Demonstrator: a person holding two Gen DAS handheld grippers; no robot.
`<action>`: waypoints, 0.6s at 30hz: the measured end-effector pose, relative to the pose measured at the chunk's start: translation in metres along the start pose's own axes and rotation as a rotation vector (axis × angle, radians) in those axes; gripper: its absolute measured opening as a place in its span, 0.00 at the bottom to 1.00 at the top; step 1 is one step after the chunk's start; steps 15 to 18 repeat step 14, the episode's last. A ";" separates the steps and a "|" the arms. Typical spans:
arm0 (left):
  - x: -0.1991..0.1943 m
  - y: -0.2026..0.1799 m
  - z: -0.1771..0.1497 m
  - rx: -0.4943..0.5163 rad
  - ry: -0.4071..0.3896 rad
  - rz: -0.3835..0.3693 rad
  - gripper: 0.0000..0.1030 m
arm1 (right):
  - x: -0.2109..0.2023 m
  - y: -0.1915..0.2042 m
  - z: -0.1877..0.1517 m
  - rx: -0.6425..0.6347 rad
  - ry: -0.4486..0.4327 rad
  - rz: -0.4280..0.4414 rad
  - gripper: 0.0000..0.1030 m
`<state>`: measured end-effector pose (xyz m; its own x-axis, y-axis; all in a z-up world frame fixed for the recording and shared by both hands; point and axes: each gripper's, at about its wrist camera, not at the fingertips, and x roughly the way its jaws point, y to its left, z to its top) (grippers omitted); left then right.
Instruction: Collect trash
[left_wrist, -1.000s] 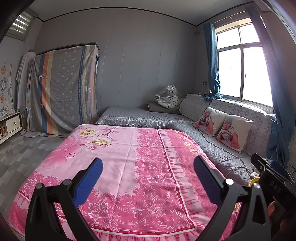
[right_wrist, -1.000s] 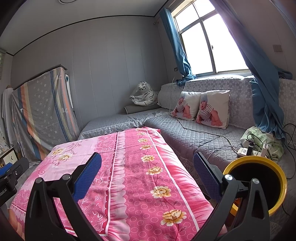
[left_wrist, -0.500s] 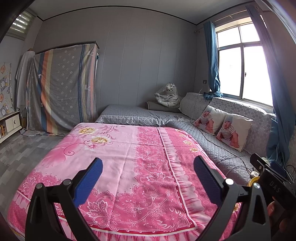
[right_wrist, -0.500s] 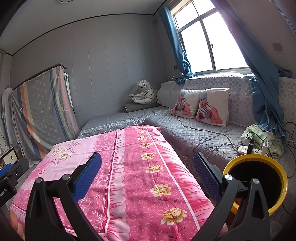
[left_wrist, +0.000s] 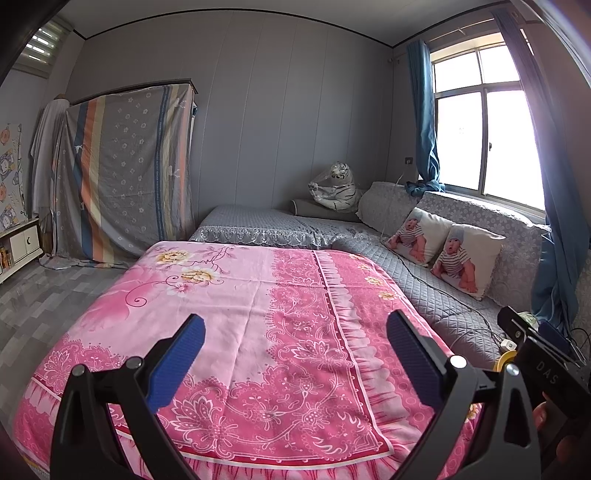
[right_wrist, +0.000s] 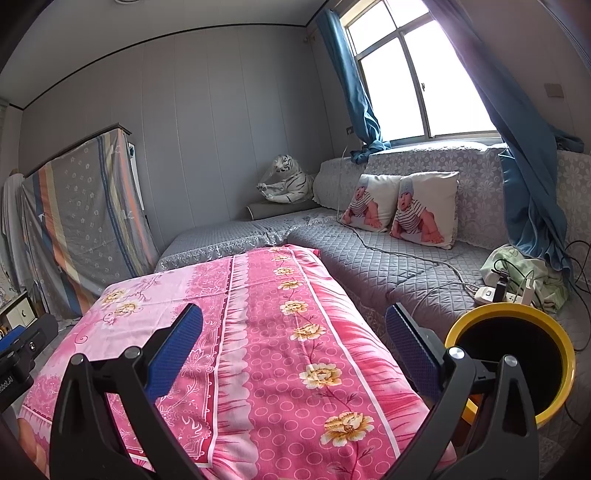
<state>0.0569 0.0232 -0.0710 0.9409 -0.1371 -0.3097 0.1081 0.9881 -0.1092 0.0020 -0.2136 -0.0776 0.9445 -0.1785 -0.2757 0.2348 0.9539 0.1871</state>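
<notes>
Pink sheet covers the surface ahead; grey sofa beyond, two baby pillows, toy tiger, cables and power strip. Yellow bin stands just right of the sheet, by the right gripper. No trash discernible. Left gripper and the right one spread wide, empty. Versus half a second ago: views nearly unchanged, slight shift.

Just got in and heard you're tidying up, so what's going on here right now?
A person holds a hand-held gripper in each hand over the pink floral bedspread. The left hand-held gripper and right hand-held gripper are both open and empty. A yellow-rimmed bin stands beside the right one. No trash shows on the bedspread.
</notes>
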 end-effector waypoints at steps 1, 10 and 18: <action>0.000 0.000 0.000 -0.001 0.001 -0.002 0.92 | 0.000 0.000 0.000 0.000 0.000 0.000 0.92; 0.003 0.003 0.002 -0.008 0.008 -0.003 0.92 | 0.002 -0.001 -0.002 0.004 0.004 0.000 0.92; 0.003 0.003 0.001 -0.008 0.012 -0.002 0.92 | 0.002 -0.001 -0.002 0.004 0.004 0.000 0.92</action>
